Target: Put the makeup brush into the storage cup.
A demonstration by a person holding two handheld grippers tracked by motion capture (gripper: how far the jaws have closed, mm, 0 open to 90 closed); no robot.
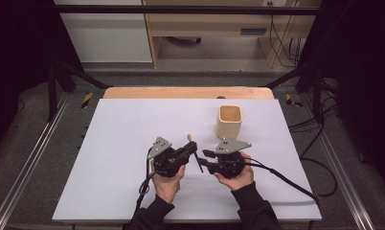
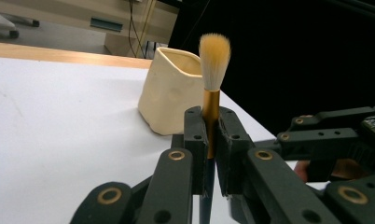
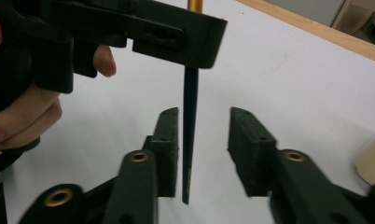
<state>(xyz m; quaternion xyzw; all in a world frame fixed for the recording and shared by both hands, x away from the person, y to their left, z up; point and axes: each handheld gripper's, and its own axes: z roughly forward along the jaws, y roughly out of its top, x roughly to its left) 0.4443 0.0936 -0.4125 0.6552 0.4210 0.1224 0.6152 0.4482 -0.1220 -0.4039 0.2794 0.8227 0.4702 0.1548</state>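
Note:
A brush point(image 2: 214, 60) with pale orange bristles, a gold ferrule and a dark blue handle point(image 3: 190, 135) stands upright, bristles up. My left gripper point(image 2: 211, 135) is shut on it at the ferrule, near the table's middle point(image 1: 193, 149). My right gripper point(image 3: 204, 140) is open, its jaws on either side of the lower handle. The handle hangs close to one pad and well clear of the other. In the high view the right gripper point(image 1: 205, 159) points left at the left one. A cream square cup point(image 1: 229, 120) stands upright behind both.
A white sheet point(image 1: 123, 129) covers the table, with a wooden edge point(image 1: 181, 92) along the far side. The cup point(image 2: 169, 93) is a short way beyond the brush. Cables trail from both grippers towards the front edge. A dark frame surrounds the table.

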